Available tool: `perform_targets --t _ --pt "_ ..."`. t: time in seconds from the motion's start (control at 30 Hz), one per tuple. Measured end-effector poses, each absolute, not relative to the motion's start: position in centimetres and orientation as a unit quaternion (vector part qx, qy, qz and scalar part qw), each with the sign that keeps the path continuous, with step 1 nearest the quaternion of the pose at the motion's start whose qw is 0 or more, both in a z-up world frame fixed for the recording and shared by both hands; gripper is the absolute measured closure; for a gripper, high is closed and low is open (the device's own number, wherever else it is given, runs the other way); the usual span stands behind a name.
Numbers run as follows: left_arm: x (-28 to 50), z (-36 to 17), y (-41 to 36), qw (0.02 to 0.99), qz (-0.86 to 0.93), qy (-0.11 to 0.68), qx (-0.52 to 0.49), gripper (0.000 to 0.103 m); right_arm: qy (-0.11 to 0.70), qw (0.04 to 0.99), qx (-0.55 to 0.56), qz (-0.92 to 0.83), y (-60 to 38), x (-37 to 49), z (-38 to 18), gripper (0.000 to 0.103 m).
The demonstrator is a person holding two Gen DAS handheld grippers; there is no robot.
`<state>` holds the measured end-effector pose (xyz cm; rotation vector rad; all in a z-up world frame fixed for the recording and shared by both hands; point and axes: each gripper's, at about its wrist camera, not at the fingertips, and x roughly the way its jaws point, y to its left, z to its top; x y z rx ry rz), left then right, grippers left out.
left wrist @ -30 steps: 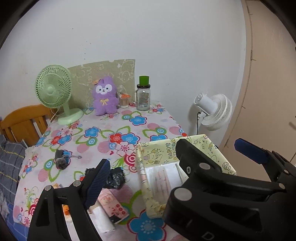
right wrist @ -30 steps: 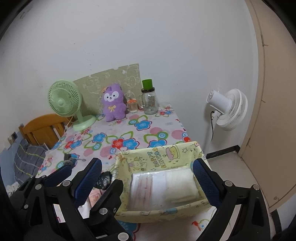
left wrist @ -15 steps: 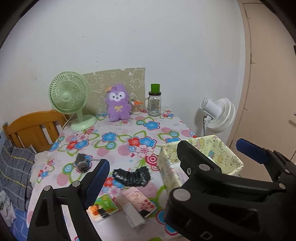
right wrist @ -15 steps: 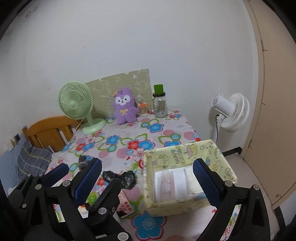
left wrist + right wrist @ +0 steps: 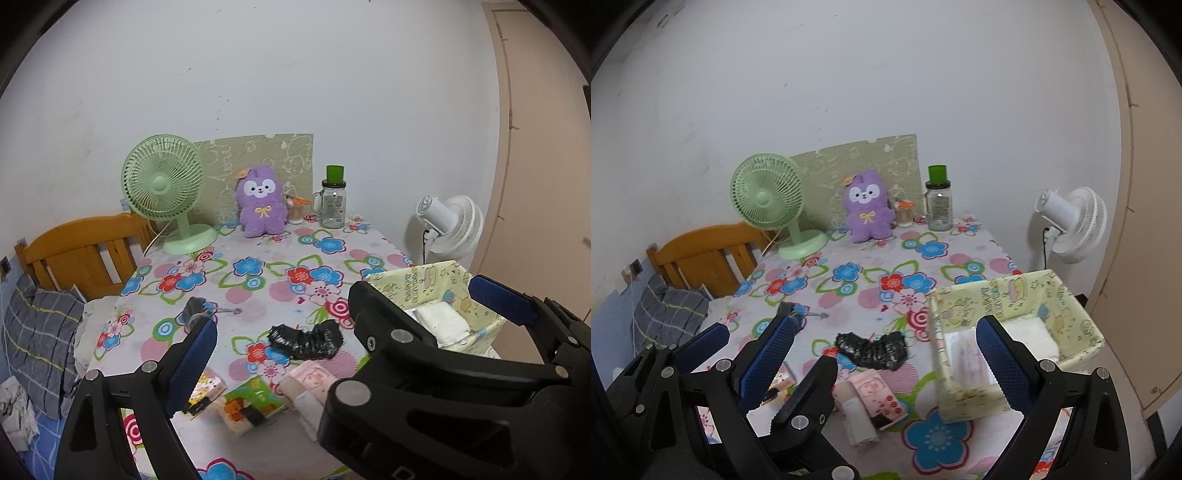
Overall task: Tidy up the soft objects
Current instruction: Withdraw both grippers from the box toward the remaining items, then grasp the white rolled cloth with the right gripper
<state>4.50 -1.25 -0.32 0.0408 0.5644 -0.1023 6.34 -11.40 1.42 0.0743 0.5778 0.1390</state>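
A: Where do your fingers stand?

B: My left gripper [image 5: 343, 325] has its fingers [image 5: 192, 362] wide apart, lately opening further, nothing between them. My right gripper [image 5: 886, 354] is likewise spread and empty.

A: And the soft objects?

B: A black crumpled item [image 5: 873, 349] lies on the floral surface [image 5: 849, 295] beyond my right fingers; a pink packet [image 5: 875, 397] lies nearer. The yellow box [image 5: 971, 302], by my right-hand finger, holds white pads [image 5: 1030, 334].
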Motion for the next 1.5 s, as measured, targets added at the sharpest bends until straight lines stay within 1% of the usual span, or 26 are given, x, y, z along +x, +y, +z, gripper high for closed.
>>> perform_targets --t 0.6,1.0,1.07,1.2,1.27,1.4,1.5 --pt "5.6 -5.5 3.3 0.948 -0.034 0.316 0.014 0.009 0.302 0.949 0.036 0.085 -7.6 7.0 -4.2 0.003" --pt "7.2 -10.8 5.2 0.933 -0.055 0.354 -0.014 0.009 0.312 0.947 0.025 0.065 -7.3 8.3 -9.2 0.004" --pt "7.4 -11.6 5.3 0.93 -0.058 0.362 -0.02 0.009 0.315 0.947 0.021 0.063 -7.4 8.4 -10.0 0.007" --pt "7.7 -13.0 5.2 0.924 -0.062 0.375 -0.026 0.009 0.33 0.942 0.015 0.061 -7.4 9.0 -11.4 0.01" --pt "7.9 -13.7 5.1 0.921 -0.062 0.383 -0.028 0.01 0.34 0.938 0.012 0.062 -7.4 9.3 -12.1 0.014" --pt "8.3 -14.4 4.9 0.918 -0.06 0.391 -0.027 0.01 0.357 0.932 0.008 0.065 -7.4 9.9 -13.0 0.018" --pt "8.5 -14.9 4.8 0.918 -0.057 0.393 -0.025 0.01 0.372 0.925 0.01 0.074 -7.3 10.3 -13.6 0.025"
